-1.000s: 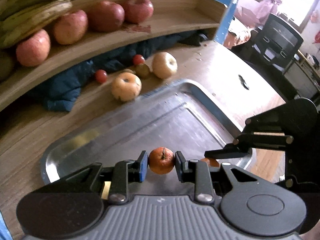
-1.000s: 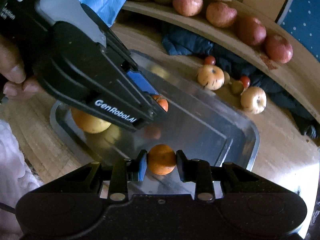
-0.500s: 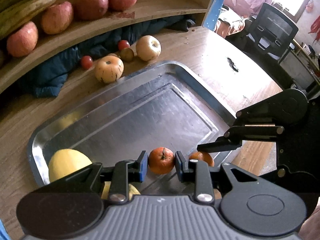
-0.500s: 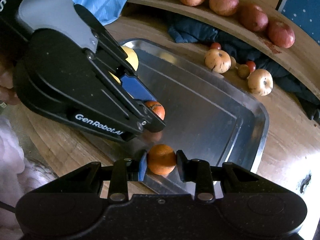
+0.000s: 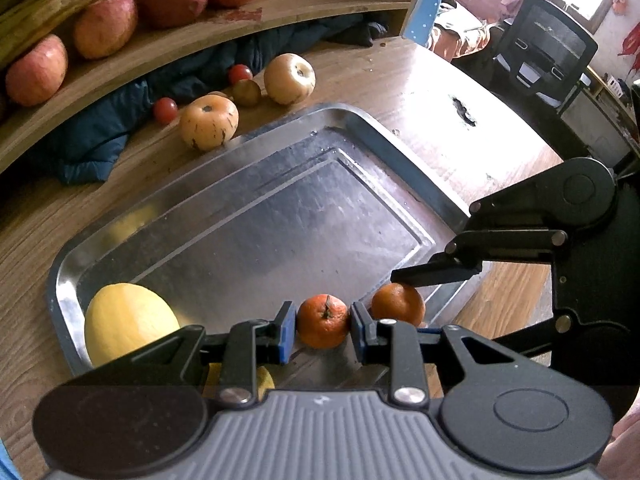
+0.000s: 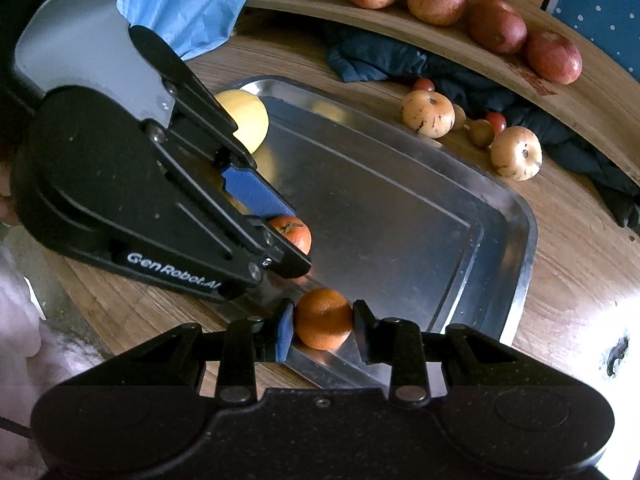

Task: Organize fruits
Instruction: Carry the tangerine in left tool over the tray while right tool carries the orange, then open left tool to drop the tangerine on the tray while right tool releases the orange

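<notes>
We are pinching one tangerine (image 5: 322, 321) in the left gripper (image 5: 323, 330), another tangerine (image 6: 324, 319) in the right gripper (image 6: 323, 330), both over the steel tray (image 5: 360, 128).

The left gripper (image 5: 323, 326) pointed steeply down, its jaws closed tight on a small orange (image 5: 322, 321) with the blue pads pressed against both sides. The right gripper (image 6: 323, 326) tilted down likewise, just beside it, clamped on a second orange (image 6: 323, 318). The two fingertips nearly met. A blue-gloved hand (image 6: 196, 4) seemed to sit behind the left gripper's body, though the view there was partly cut off.
</notes>
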Demonstrator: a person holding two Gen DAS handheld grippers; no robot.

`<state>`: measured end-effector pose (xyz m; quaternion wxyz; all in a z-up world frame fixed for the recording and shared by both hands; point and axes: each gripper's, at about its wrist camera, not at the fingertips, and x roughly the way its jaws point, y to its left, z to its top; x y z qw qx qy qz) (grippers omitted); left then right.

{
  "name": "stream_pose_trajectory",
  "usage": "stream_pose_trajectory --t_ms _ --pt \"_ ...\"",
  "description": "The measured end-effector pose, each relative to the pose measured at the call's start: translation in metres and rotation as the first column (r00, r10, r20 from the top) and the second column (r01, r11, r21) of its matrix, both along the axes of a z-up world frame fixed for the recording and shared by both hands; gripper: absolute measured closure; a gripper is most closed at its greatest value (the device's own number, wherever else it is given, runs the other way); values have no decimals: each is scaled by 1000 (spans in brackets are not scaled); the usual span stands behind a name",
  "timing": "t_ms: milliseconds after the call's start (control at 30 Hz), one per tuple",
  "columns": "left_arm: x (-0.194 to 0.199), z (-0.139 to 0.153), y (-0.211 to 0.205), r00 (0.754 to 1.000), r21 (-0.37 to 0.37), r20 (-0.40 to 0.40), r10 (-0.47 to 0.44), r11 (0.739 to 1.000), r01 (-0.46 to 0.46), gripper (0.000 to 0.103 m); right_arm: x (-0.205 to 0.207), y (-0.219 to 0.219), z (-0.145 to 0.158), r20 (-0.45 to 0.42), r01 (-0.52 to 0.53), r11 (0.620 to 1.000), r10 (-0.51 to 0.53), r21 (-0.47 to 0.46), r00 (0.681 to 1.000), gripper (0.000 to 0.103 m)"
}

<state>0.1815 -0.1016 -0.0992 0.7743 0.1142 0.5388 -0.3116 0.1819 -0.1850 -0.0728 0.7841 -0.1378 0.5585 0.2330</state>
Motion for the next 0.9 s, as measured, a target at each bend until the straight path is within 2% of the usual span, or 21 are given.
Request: stream_pose_trajectory --t_ms 400,600,900 --pt "-5 0 -1 1000 7 5 11 1000 -11 71 -1 1 3 6 9 1000 -9 -3 1000 67" --pt "-10 3 -1 1000 7 13 26 1000 -26 62 -5 -3 6 18 34 999 -34 3 999 59" --pt "-21 18 6 998 -12 41 52 999 -52 40 -17 -12 15 27 61 998 -61 14 998 43"
